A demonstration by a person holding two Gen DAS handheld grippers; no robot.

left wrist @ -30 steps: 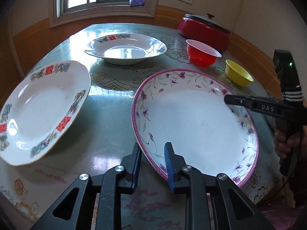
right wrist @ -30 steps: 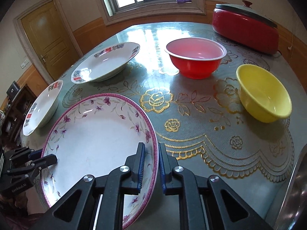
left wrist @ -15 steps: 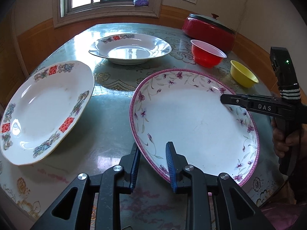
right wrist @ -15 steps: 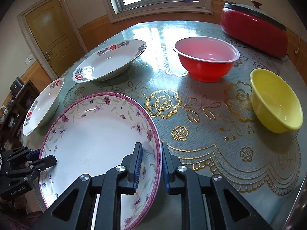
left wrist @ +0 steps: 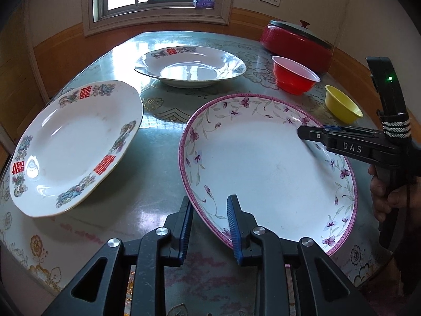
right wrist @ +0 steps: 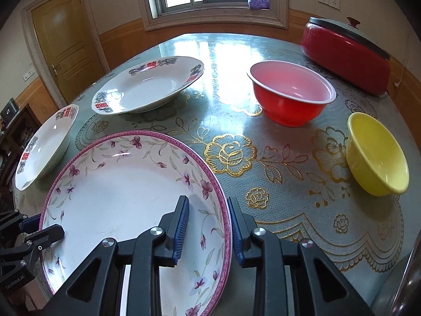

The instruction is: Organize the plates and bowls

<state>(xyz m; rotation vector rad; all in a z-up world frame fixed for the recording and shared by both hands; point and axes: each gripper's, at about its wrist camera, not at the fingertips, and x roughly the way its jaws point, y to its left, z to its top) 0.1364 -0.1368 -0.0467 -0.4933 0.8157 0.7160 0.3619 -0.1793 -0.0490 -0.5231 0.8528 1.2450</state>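
Plate with pink rim and purple flowers point(left wrist: 265, 166) sits at the near edge of the table point(left wrist: 158, 152), seen from both wrist views point(right wrist: 126, 197). Left gripper point(left wrist: 210, 221) straddles its near-left rim: one blue pad under or outside the rim, the other over the inside face. A gap shows between pads and porcelain, so the jaws are narrow but not visibly clamped. Right gripper point(right wrist: 208, 223) straddles the opposite rim in the same manner, inner pad over the plate's well, outer pad just outside the pink edge; again narrow, with a sliver of space on each side. From the left wrist view the right gripper's fingers point(left wrist: 315, 134) reach in over the far-right rim. From the right wrist view the left gripper point(right wrist: 39, 231) shows at the plate's left edge.

Whether the plate rests flat on the table or is lifted off it: cannot tell.

Two white plates with red-character borders: one to the left point(left wrist: 71, 144), tilted, and one farther back point(left wrist: 189, 65), deeper in the middle. Red bowl point(right wrist: 290, 93) and yellow bowl point(right wrist: 376, 155) stand apart on the right side of the table, upright, neither touching the flowered plate. Red lidded pot point(right wrist: 344, 52) stands behind the red bowl.
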